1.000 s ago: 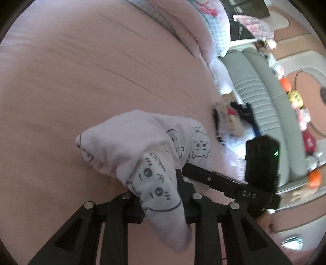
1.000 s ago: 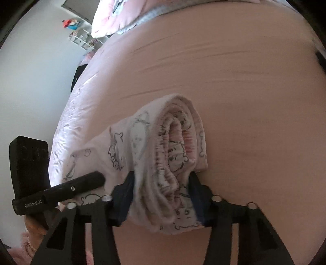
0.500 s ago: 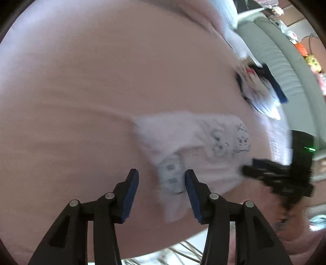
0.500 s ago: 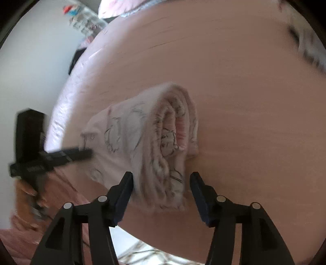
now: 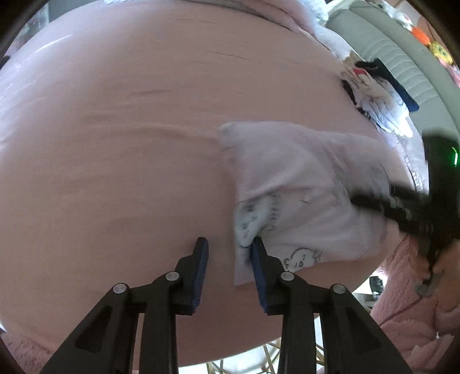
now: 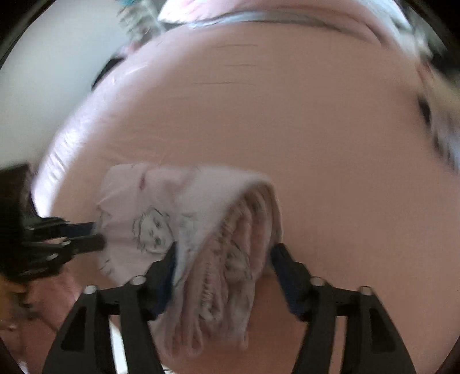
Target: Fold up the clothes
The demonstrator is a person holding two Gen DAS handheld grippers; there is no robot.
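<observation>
A folded pale pink garment with cartoon faces [image 5: 302, 195] lies on the pink bed near its front edge. My left gripper [image 5: 230, 253] is open; the garment's left corner hangs against its right finger, and nothing is gripped. In the right wrist view the garment's folded, layered end [image 6: 224, 259] sits between the spread fingers of my right gripper [image 6: 224, 256], which stands open around it. The right gripper shows in the left wrist view [image 5: 402, 207] at the garment's right side. The left gripper shows in the right wrist view [image 6: 72, 238] at the garment's left edge.
The pink bedsheet [image 5: 129, 129] stretches away ahead. A heap of white and dark clothes [image 5: 379, 95] lies at the bed's far right, beside a grey padded headboard [image 5: 402, 57]. Pillows [image 6: 258, 17] lie at the far end. The person's pink fleece sleeve [image 5: 417, 302] is at lower right.
Both grippers have opened and let the garment go. It was held up a second ago and now lies on the bed. Both grippers have drawn back a little.
</observation>
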